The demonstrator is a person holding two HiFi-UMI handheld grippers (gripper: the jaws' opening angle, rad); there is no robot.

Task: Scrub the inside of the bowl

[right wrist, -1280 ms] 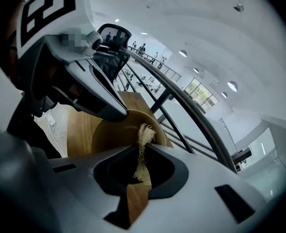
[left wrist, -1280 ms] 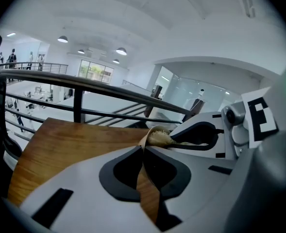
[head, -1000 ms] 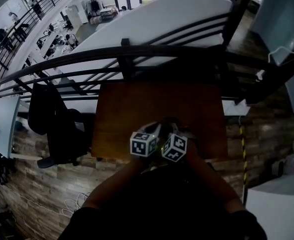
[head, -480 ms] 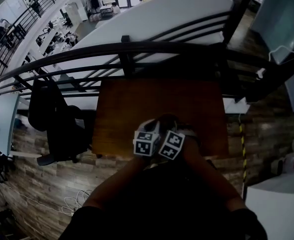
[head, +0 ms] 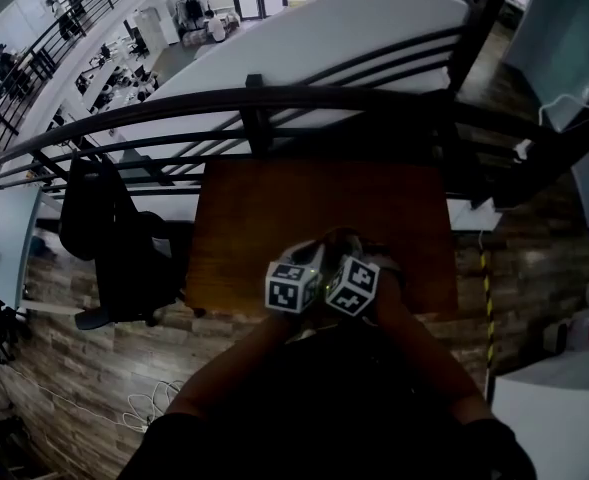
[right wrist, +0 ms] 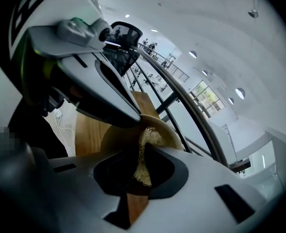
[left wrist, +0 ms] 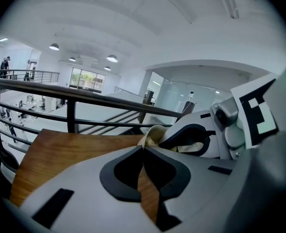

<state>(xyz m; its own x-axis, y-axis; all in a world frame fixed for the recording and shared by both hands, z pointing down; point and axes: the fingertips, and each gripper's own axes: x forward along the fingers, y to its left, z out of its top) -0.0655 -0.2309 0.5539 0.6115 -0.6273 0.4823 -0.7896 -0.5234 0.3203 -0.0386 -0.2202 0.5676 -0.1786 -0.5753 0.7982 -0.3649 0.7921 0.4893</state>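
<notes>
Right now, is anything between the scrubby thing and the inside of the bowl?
Nothing visible. The scrubber in the right gripper reaches into the bowl; the left gripper pinches the rim beside it.

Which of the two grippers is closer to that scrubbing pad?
Right. The right gripper is shut on the scrubbing pad in the bowl; the left gripper pinches the bowl's rim beside it.
</notes>
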